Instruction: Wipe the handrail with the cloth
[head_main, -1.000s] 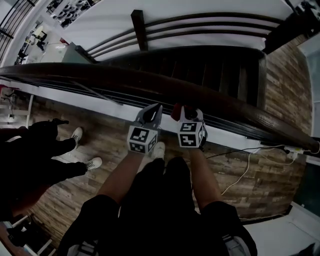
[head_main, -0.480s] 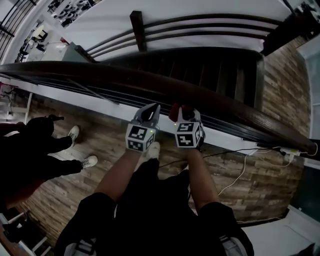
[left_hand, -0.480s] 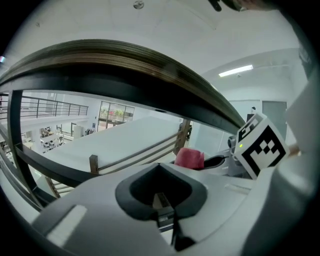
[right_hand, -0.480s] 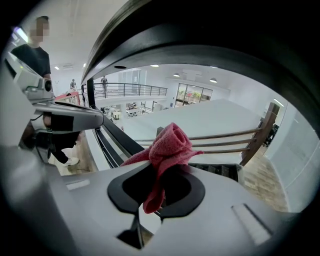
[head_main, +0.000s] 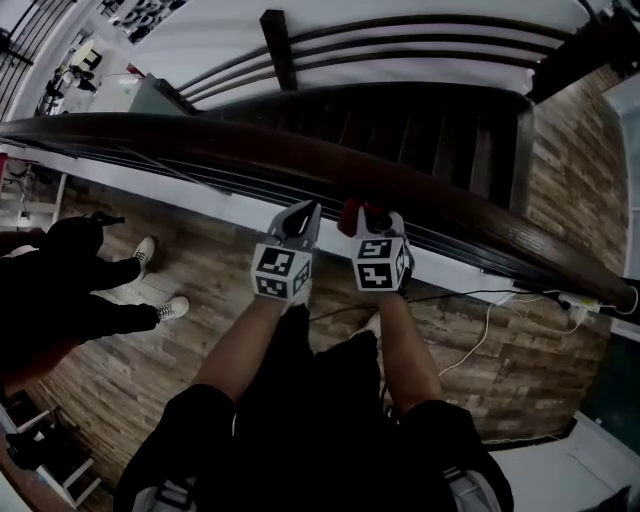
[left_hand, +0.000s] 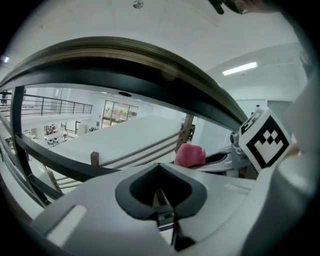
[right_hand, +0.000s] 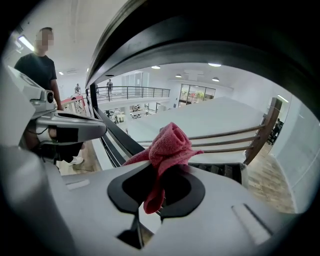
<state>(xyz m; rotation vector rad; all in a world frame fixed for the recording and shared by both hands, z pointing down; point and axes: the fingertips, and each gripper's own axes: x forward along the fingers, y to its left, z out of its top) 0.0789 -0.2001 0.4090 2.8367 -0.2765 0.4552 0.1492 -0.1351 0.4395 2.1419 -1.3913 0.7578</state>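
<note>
Here, the right gripper has its jaws clamped on a bunched red cloth, whose wad projects past the tips and sits at the near edge of the dark, curved handrail. Whether cloth and rail are touching cannot be told. The left gripper is just beside the right one, its jaws together with nothing between them. The step in hand is judged to be bringing the cloth onto the rail for a stroke. To do it well, only the soft wad should meet the wood, not the hard jaw tips. The grip should be firm, since little fabric is held. The stroke should follow the rail's curve in one direction, with the idle gripper held off the path. The rail surface appears smooth and glossy, so the cloth should glide on it. Thin metal bars run beneath the rail, above a white ledge. Beyond the rail, a dark staircase descends. The floor is wood plank, with a white cable lying across it. A second person in dark clothing stands to the left.
</note>
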